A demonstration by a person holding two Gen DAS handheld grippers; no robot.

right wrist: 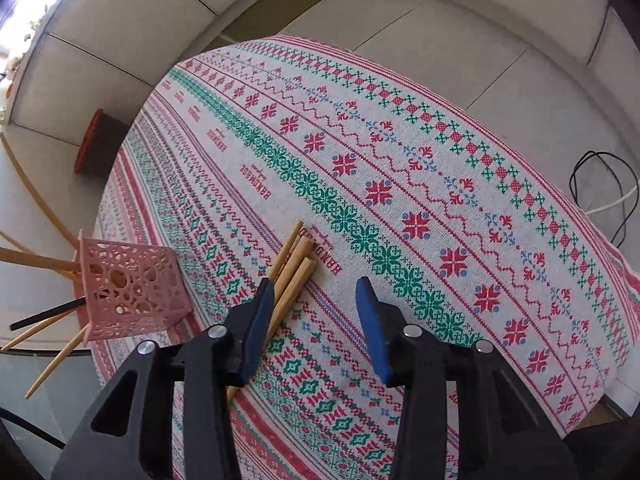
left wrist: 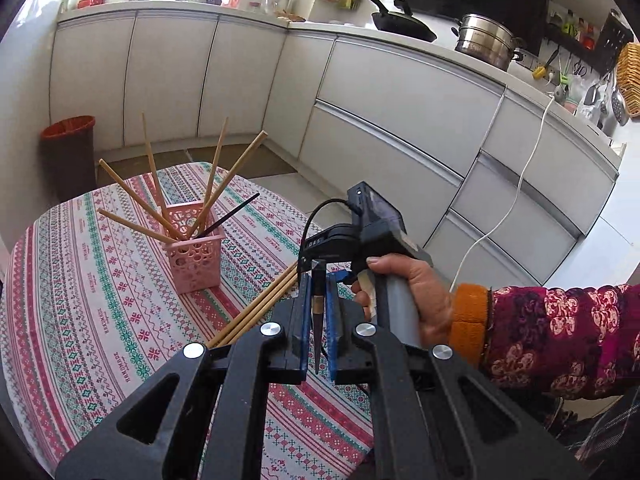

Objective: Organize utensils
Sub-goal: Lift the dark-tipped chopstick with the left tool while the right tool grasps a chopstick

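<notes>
My left gripper is shut on a dark, tapered chopstick that stands upright between its blue pads, above the patterned tablecloth. A pink perforated basket to its left holds several wooden chopsticks and one black one, all leaning outward. Three wooden chopsticks lie together on the cloth. My right gripper points down over them with its jaws apart. The chopsticks run beside and under its left pad, and nothing sits between the pads. The same basket is at that gripper's left.
A hand and patterned sleeve hold the right gripper's handle beside my left gripper. A dark bin with a red rim stands on the floor beyond the table. White cabinets run behind. Cables lie off the table's right edge.
</notes>
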